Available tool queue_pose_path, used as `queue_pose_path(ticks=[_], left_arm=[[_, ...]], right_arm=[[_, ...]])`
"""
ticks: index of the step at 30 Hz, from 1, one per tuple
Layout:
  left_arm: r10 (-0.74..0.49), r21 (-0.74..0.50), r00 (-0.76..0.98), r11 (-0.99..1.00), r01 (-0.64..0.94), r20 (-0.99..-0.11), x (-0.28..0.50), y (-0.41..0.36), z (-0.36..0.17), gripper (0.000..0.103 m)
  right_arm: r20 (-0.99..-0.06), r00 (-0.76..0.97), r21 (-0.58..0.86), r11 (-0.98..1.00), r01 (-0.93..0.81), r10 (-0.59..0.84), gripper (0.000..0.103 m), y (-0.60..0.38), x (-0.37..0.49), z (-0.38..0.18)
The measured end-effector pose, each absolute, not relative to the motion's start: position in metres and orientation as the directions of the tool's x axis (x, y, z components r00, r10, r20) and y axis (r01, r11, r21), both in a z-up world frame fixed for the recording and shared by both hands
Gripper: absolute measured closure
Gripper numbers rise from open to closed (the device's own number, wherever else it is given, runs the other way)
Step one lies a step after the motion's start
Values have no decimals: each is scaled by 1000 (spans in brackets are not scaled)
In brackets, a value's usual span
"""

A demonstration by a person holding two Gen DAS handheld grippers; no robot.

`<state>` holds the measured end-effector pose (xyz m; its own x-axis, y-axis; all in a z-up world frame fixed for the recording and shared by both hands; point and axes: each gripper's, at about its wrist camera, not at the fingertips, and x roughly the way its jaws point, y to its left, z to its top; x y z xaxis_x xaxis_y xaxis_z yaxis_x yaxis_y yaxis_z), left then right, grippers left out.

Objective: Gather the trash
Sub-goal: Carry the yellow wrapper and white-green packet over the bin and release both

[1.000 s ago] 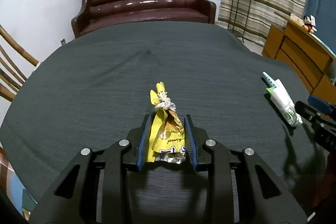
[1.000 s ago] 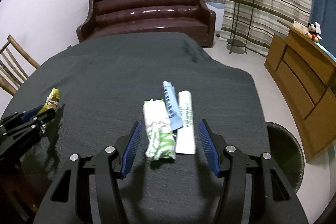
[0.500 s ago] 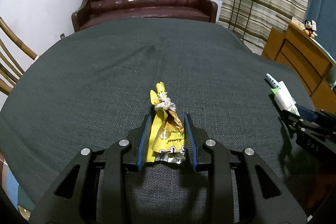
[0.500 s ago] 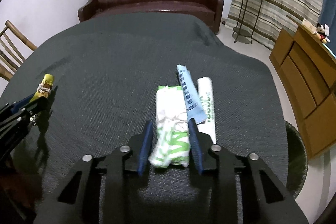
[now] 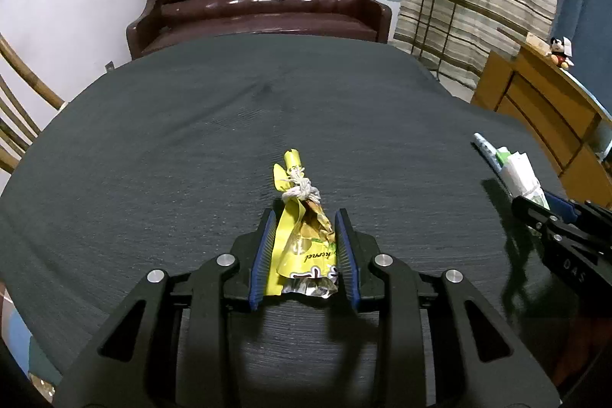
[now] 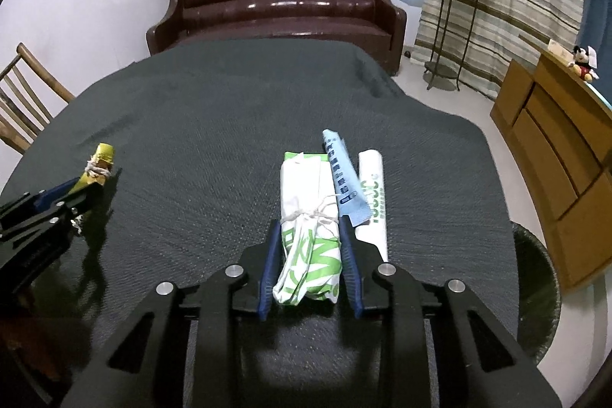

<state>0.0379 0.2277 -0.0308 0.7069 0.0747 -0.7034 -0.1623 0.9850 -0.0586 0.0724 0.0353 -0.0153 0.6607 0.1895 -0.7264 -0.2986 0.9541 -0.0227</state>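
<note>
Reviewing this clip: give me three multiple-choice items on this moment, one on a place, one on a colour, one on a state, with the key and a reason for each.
1. Where does the dark wicker bin stand?
A. on the sofa
B. on the floor by the table's right edge
C. on the cabinet

2. What colour is the wrapper in the left claw?
A. yellow
B. red
C. purple

3. What state is the right claw in?
A. wide open over bare cloth
B. out of view
C. closed on the green-and-white wrapper

Key:
1 B, it shows below the table edge, right.
2 A, the yellow wrapper sits between its pads.
3 C, the jaws have just been closing and both pads press the bundle.
</note>
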Motion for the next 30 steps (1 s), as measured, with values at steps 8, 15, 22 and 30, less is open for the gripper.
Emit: queue_pose_path(ticks=[8, 15, 22, 30], left_arm=[[44, -62, 721, 991, -119, -692, 34, 199, -25, 72], [3, -69, 740, 995, -67, -673, 32, 170, -16, 72], [-52, -68, 757, 998, 10, -651, 37, 130, -5, 72], [-124, -61, 766, 992, 111, -631, 44, 80, 2, 72]], right_arm=[[-694, 697, -7, 967, -253, 178, 72, 15, 58, -8], [-670, 728, -5, 979, -203, 147, 72, -10, 51, -1], [-649, 754, -5, 991, -131, 96, 72, -45, 44, 6], [-635, 772, -14, 999, -38, 20, 72, -87, 45, 10]])
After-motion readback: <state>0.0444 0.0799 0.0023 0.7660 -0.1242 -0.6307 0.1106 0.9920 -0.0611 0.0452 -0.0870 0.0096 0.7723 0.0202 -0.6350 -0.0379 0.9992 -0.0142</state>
